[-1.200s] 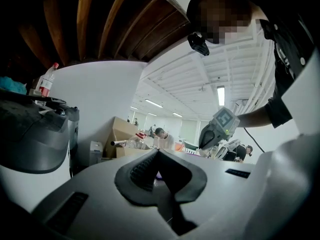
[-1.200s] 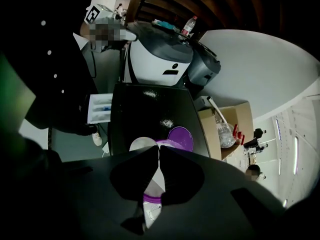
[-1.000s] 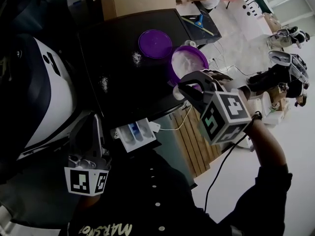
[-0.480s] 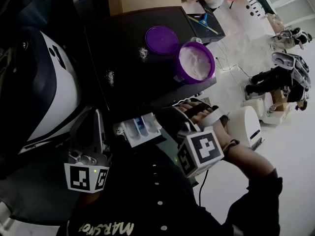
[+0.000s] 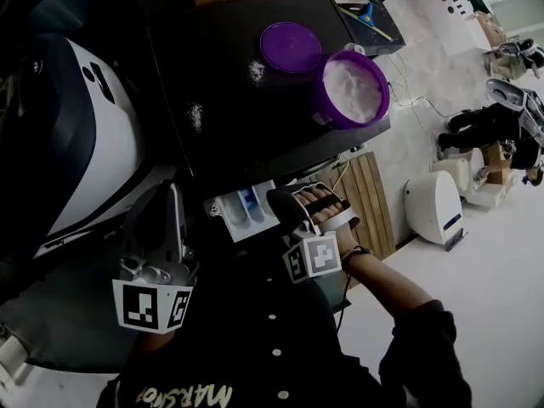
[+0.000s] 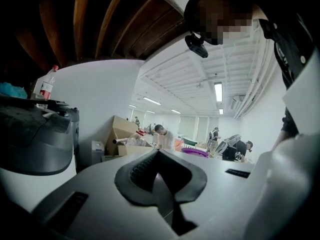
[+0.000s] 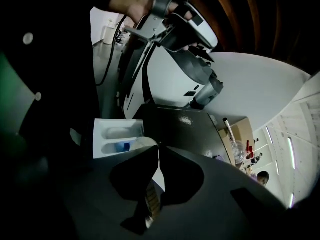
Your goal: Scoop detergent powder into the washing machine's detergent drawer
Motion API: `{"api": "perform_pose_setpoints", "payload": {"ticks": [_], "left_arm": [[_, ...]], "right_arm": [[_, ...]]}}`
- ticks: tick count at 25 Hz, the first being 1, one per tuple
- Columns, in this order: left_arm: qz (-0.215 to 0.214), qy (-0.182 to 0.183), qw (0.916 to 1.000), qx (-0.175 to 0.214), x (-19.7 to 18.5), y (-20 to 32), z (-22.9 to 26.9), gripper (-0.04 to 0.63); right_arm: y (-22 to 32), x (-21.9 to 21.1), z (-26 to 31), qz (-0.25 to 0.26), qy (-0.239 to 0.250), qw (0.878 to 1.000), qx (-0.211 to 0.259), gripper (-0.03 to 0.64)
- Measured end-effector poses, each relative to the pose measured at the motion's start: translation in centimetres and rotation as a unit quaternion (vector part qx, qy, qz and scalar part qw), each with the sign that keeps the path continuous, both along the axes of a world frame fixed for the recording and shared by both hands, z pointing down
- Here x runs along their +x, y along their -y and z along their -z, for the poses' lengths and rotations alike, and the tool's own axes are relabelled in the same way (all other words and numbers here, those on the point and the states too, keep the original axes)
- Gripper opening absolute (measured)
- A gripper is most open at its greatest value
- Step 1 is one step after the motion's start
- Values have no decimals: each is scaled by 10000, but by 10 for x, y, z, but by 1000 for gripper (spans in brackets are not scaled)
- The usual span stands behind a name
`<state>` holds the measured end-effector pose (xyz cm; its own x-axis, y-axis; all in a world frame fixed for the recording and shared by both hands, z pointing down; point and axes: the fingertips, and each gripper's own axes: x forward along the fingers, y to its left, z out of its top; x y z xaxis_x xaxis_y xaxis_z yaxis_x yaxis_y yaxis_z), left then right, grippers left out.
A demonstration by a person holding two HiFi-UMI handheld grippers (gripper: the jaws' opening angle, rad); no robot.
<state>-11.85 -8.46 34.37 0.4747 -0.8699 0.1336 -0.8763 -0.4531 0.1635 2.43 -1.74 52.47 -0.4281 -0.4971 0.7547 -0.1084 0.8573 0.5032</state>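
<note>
The washing machine's white detergent drawer [image 5: 240,212] [image 7: 106,145] stands pulled out below the black top. My right gripper [image 5: 279,202] [image 7: 159,150] hangs right at its front corner, shut on the thin handle of a white scoop [image 7: 142,143] whose bowl pokes out over the drawer. What the bowl holds is hidden. A purple tub of white powder [image 5: 351,89] sits on the machine's top at the right. My left gripper [image 5: 172,197] [image 6: 159,152] hovers left of the drawer, shut with nothing in it.
A purple lid [image 5: 291,47] lies on the black top [image 5: 229,117] beside the tub, with spilled powder [image 5: 195,114] to its left. A white machine [image 5: 81,143] stands at the left. A small white appliance [image 5: 433,206] and wooden slats [image 5: 365,202] are on the floor right.
My right gripper has come down and leftward from beside the purple tub to the open drawer, still shut on the scoop. The left gripper has stayed where it was.
</note>
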Motion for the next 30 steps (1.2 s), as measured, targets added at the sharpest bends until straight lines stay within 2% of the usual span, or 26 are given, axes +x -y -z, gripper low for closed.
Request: {"api": "perform_pose_setpoints", "payload": {"ticks": [6,11,15,20,30], "left_arm": [[-41,180,9997,-160,8,-3,-9,5],[-60,320,9991,-259,15,-6,-17,5],[-40,428,9985,-332,18,-10,-22,5],[-36,528,9976,-438,24,-18,-30,5],[3,666,9962,-568,37,-27,-41,5]], "right_arm": [[0,10,-42,-121,293,9980,551,35],[-8,9,-64,184,536,9910,1211,35],[-12,10,-71,514,834,9843,1468,35],[-22,8,-72,1204,1130,9664,1968,35],[-25,9,-60,1852,1295,9292,2923,35]]}}
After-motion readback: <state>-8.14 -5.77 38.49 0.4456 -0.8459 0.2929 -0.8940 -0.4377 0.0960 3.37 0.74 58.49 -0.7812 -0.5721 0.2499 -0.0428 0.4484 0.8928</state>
